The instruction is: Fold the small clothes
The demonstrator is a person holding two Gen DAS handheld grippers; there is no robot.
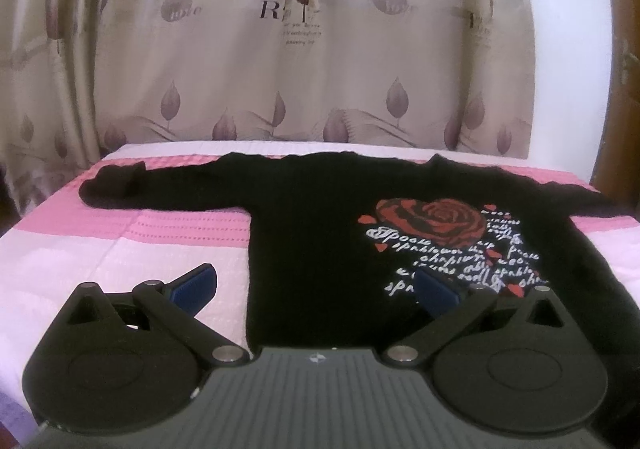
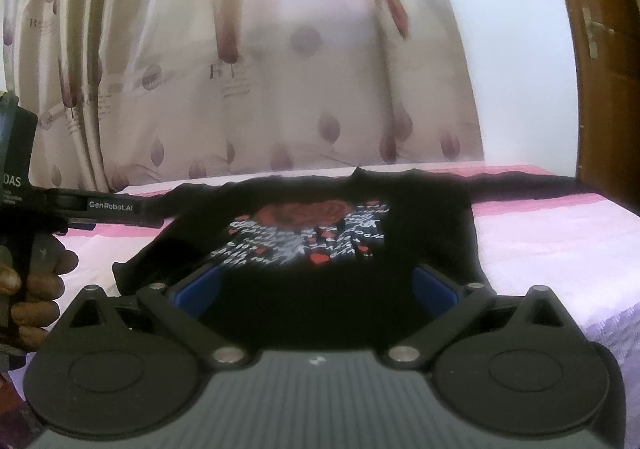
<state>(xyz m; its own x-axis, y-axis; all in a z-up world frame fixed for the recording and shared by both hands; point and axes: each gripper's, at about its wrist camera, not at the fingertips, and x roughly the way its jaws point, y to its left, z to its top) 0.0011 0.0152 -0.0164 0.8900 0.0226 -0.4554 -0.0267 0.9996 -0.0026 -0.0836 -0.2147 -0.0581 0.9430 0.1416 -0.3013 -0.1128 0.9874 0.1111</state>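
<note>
A small black sweater (image 1: 320, 233) with a red rose and white script print lies flat on the pink striped bed cover (image 1: 120, 249), both sleeves spread sideways. My left gripper (image 1: 316, 285) hovers open above the sweater's lower left edge, its left pad over the cover and its right pad over the print. In the right wrist view the same sweater (image 2: 320, 289) lies ahead, and my right gripper (image 2: 316, 289) stands open over its hem, nothing between the blue pads (image 2: 200, 289). The left gripper (image 2: 108, 205) shows at the left edge, held by a hand (image 2: 36, 281).
A beige curtain (image 1: 280, 69) with leaf prints hangs behind the bed. A white wall (image 2: 512, 49) and a brown wooden door (image 2: 600, 69) with a handle stand at the right. Bare bed cover (image 2: 560, 249) lies to the right of the sweater.
</note>
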